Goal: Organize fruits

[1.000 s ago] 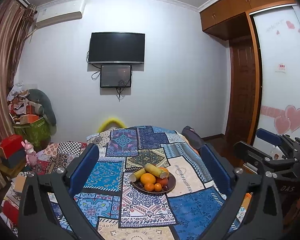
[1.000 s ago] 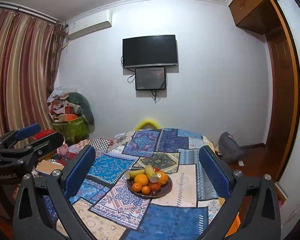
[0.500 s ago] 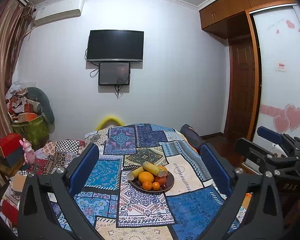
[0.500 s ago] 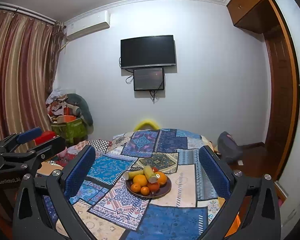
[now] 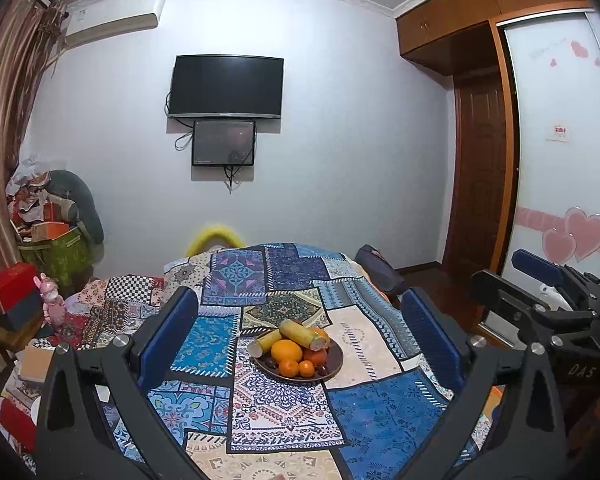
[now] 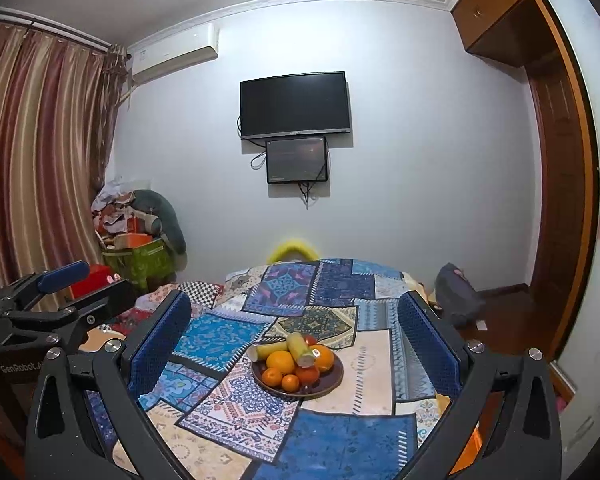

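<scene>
A dark round plate [image 5: 336, 364] sits mid-table on a patchwork cloth, holding oranges [image 5: 286, 351], small tangerines, a red fruit and two yellow-green stalk pieces [image 5: 302, 334]. It also shows in the right wrist view [image 6: 332, 380] with oranges [image 6: 281, 362]. My left gripper [image 5: 298, 330] is open and empty, above and short of the plate. My right gripper [image 6: 296, 332] is open and empty, likewise held back from the plate. Each gripper shows at the edge of the other's view.
The patchwork cloth [image 5: 380, 400] covers the table. A yellow chair back [image 5: 214, 236] stands at the far end. Clutter and boxes [image 5: 52, 248] lie at the left, a dark bag [image 5: 380, 268] on the floor at the right, near a wooden door.
Both views have tilted up slightly and drifted. The plate sits a little lower-left in frame. Both grippers stay open and empty.
</scene>
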The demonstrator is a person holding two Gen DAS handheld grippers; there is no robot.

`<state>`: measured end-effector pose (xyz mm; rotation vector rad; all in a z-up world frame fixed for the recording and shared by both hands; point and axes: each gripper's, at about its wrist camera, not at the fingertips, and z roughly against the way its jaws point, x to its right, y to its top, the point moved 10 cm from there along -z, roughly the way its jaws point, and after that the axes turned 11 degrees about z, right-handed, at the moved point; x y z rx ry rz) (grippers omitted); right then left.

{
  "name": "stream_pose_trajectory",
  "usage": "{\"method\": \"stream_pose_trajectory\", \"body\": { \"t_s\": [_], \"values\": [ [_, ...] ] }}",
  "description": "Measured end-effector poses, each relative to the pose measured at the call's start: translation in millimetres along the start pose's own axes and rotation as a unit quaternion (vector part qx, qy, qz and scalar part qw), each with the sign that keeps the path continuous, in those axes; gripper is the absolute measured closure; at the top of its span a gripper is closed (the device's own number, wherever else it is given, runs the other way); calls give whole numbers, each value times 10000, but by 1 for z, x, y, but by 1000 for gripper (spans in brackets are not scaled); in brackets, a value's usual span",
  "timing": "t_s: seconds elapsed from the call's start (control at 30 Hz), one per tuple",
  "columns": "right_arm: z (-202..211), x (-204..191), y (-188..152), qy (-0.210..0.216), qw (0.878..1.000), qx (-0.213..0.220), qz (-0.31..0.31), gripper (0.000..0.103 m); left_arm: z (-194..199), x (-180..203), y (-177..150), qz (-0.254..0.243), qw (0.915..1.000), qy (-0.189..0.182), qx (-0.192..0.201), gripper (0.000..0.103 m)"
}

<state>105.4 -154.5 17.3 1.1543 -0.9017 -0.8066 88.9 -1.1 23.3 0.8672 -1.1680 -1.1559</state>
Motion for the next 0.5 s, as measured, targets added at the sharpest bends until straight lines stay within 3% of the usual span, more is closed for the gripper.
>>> {"method": "stream_pose_trajectory", "body": {
  "t_s": [0.5],
  "values": [
    [-5, 3, 0, 12, 10000, -32, -89, 0, -5, 3, -2, -2, 10000, -23, -55, 0]
  ]
}}
